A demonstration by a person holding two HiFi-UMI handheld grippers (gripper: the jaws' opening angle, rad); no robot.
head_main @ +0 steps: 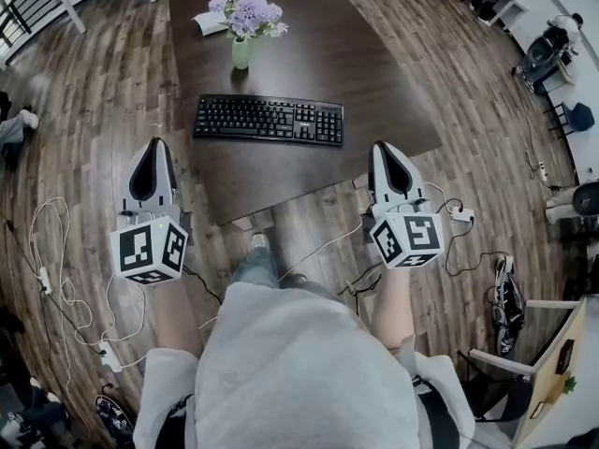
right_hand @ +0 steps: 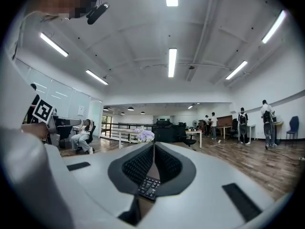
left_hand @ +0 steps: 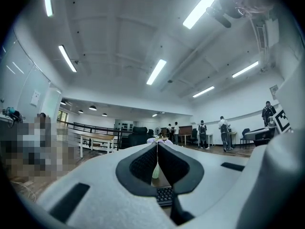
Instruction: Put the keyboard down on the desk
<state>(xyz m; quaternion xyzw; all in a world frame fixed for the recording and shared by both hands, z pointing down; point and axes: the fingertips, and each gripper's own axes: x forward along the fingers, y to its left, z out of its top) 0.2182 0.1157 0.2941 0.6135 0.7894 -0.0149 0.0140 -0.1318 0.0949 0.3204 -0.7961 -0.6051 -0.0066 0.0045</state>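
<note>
A black keyboard (head_main: 270, 120) lies flat on the dark wooden desk (head_main: 374, 73), near its front edge. My left gripper (head_main: 154, 145) is shut and empty, held level off the desk's front left corner, apart from the keyboard. My right gripper (head_main: 384, 148) is shut and empty too, by the desk's front right edge. Through the closed jaws, the left gripper view shows a bit of the keyboard (left_hand: 164, 195). The right gripper view also shows a corner of the keyboard (right_hand: 148, 187).
A green vase of purple flowers (head_main: 244, 21) stands behind the keyboard, with a white paper (head_main: 210, 24) beside it. Cables and a power strip (head_main: 108, 354) lie on the wood floor round my feet. Other desks, chairs and several people are farther off in the room.
</note>
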